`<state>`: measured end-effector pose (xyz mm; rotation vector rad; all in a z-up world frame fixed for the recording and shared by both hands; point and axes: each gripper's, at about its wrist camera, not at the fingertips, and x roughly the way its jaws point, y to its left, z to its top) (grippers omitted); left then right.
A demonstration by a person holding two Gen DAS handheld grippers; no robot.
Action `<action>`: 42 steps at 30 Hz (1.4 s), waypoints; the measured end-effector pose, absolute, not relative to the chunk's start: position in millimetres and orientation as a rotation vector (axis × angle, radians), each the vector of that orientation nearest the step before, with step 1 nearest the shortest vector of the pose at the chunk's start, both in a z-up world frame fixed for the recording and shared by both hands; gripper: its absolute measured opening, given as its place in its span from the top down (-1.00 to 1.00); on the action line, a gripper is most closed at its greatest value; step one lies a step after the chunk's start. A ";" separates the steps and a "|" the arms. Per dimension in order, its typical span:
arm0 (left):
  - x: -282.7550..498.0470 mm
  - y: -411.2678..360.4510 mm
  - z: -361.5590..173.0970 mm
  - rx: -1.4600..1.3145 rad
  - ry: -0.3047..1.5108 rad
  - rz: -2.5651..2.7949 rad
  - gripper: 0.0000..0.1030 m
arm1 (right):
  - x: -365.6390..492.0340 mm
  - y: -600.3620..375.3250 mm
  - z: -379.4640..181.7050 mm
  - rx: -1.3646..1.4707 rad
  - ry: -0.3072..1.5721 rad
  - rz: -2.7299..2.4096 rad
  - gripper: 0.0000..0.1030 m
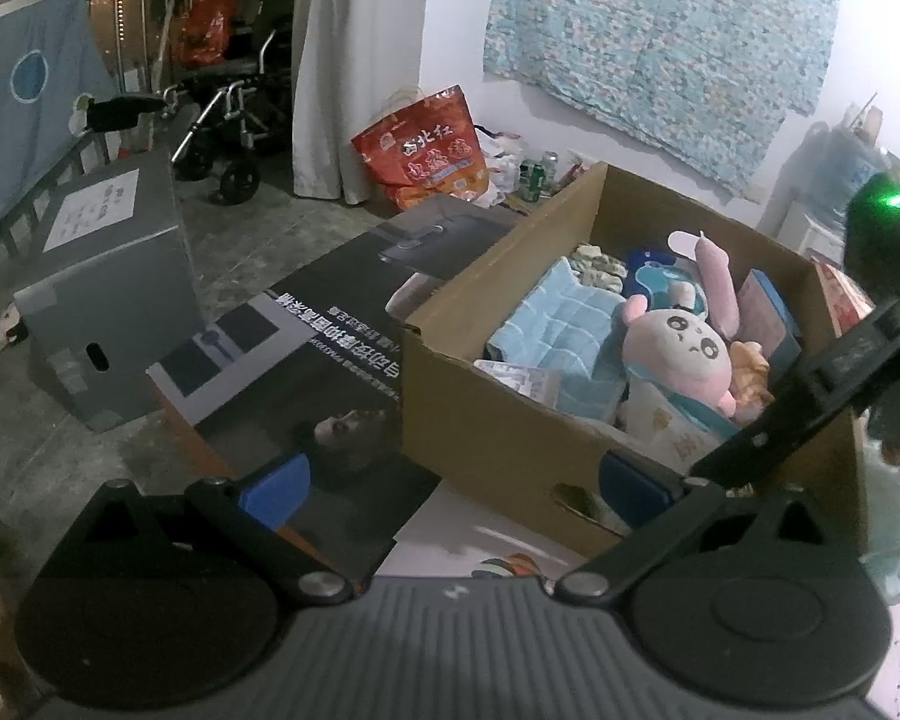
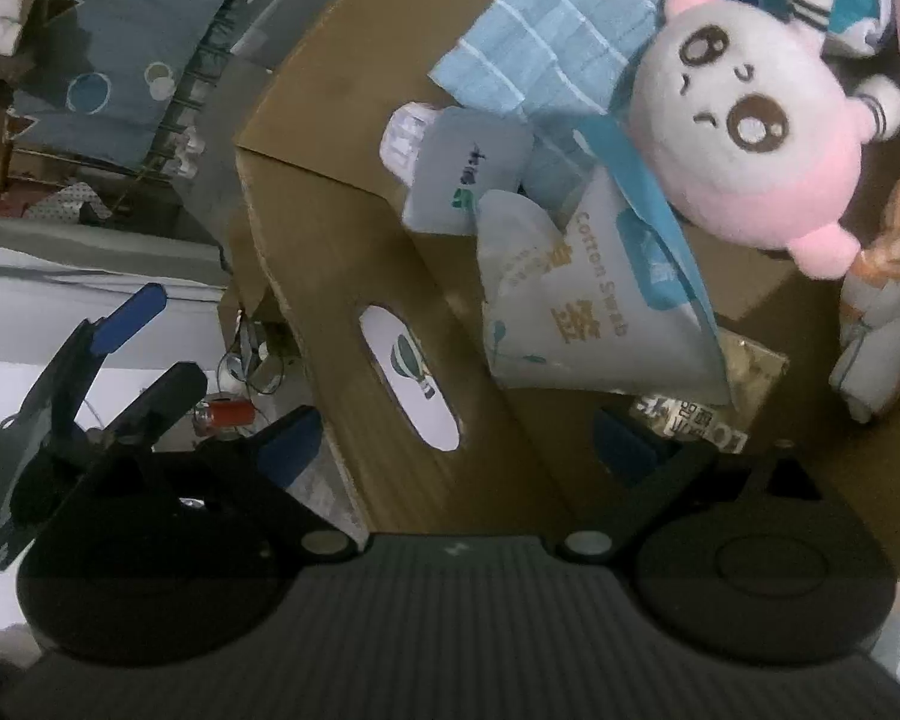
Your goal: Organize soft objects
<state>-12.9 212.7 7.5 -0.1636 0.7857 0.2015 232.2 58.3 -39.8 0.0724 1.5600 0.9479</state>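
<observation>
A brown cardboard box [image 1: 498, 420] holds soft things: a pink and white plush [image 1: 684, 354], a light blue towel [image 1: 552, 324], a pink bunny ear plush [image 1: 714, 276] and packets. My left gripper [image 1: 456, 489] is open and empty, just before the box's near wall. My right gripper [image 2: 456, 444] is open and empty, straddling the box's near wall [image 2: 354, 276], right finger inside. The plush [image 2: 750, 120], towel [image 2: 540, 36] and a cotton swab pack [image 2: 576, 300] lie ahead of it. The other gripper [image 2: 132, 318] shows at left.
A dark printed carton [image 1: 306, 360] lies flat left of the box. A grey box [image 1: 114, 288] stands on the floor, with a red bag [image 1: 426, 150], cans and a wheelchair [image 1: 228, 120] behind. A patterned cloth hangs on the wall.
</observation>
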 end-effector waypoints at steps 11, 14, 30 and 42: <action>-11.3 211.0 11.0 -0.156 0.778 0.189 -1.00 | 233.4 47.2 -10.3 -0.425 1.387 0.808 -0.14; -11.4 209.7 11.5 -0.154 0.777 0.189 -1.00 | 223.2 67.0 -31.4 -0.593 1.394 0.816 -0.13; -13.4 205.0 13.7 -0.161 0.779 0.178 -1.00 | 212.9 83.5 -54.7 -0.624 1.358 0.810 0.29; -17.0 203.6 14.9 -0.161 0.772 0.175 -1.00 | 214.6 83.8 -60.4 -0.592 1.291 0.812 0.17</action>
